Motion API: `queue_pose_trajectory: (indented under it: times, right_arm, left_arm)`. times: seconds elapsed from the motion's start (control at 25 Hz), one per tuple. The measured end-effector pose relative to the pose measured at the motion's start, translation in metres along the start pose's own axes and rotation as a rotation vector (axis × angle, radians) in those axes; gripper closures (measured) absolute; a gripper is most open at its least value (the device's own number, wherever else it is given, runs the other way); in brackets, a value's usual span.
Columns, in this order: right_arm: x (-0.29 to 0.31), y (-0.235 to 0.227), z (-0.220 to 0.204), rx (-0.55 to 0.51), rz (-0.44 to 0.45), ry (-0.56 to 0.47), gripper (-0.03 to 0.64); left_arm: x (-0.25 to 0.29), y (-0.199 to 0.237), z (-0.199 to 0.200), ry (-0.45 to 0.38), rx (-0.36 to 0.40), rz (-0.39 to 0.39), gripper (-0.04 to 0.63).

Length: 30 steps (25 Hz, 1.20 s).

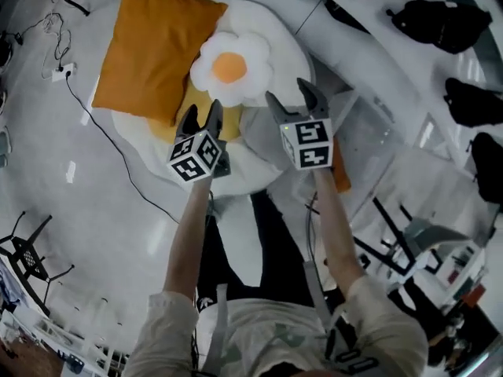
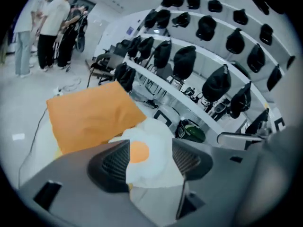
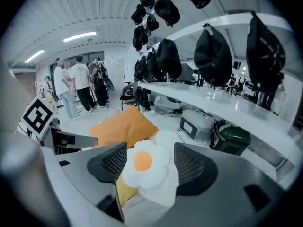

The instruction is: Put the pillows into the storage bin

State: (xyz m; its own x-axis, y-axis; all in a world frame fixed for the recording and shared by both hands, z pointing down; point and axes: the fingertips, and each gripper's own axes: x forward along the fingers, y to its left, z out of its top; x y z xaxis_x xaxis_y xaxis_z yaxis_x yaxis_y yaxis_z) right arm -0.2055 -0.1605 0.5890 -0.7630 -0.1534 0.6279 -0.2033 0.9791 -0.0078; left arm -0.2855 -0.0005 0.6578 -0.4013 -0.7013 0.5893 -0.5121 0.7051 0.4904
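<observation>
While the white flower-shaped plush pillow with the orange centre [image 1: 232, 67] lies on the floor, it rests on top of a large white egg-shaped cushion with a yellow middle [image 1: 287, 42], partly covering that yellow patch. Right against its left side lies a flat rectangular orange fabric pillow [image 1: 153, 49], which also overlaps the big cushion at one end. Neither pillow is in anything; all of them sit out on the pale floor [image 1: 94, 210]. Just short of the flower pillow, the person holds both tools up off the pile. The left gripper [image 1: 202, 112] has its claw spread wide with nothing pinched; along its jaws I see the flower pillow [image 2: 151, 160] beyond the gap and the orange pillow [image 2: 90, 115] behind it. The right gripper [image 1: 289, 93], near the other and level with it, is spread just as wide and empty, the flower pillow [image 3: 144, 167] framed between its jaws but not touched. To the right of the pile stands what looks like a clear plastic bin [image 1: 377, 144], hard to make out. A black cable [image 1: 102, 132] snakes over the floor at the left. Black bags [image 3: 213, 56] hang and sit along curved white shelves, and several people [image 3: 75, 86] stand at the far end of the room.
</observation>
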Motion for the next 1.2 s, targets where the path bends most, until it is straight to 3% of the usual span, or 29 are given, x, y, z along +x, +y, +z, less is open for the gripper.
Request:
queue_pose_trajectory:
  times: [0.2,0.44,0.64,0.84,0.92,1.04,1.12,1.2]
  right_arm:
    - [0.101,-0.022,-0.069,-0.035,-0.001,0.064,0.336]
    - [0.18,-0.043,-0.132,0.105,0.018,0.127,0.337]
    - [0.217,-0.042,-0.169,0.184,0.024,0.158,0.337]
    - [0.241,-0.044,-0.197,0.234,-0.002,0.185,0.337]
    - [0.243,-0.043,-0.201,0.216,-0.013,0.19,0.339]
    - [0.242,-0.039,-0.201,0.167,-0.018,0.213,0.457]
    - [0.236,-0.032,-0.191,0.082,-0.025,0.204,0.512]
    - [0.222,-0.024,-0.171,0.034,-0.035,0.174,0.528]
  left_arm:
    - [0.085,0.067,-0.072,0.039,-0.245,0.047,0.335]
    - [0.16,0.141,-0.142,0.039,-0.547,0.108,0.336]
    - [0.192,0.158,-0.189,0.04,-0.752,0.08,0.336]
    - [0.221,0.151,-0.208,0.052,-0.912,-0.033,0.336]
    - [0.228,0.148,-0.208,0.046,-0.959,-0.089,0.36]
    - [0.228,0.144,-0.206,0.057,-0.984,-0.121,0.448]
    - [0.222,0.139,-0.196,0.065,-0.954,-0.106,0.533]
    - [0.206,0.131,-0.177,0.066,-0.904,-0.094,0.559]
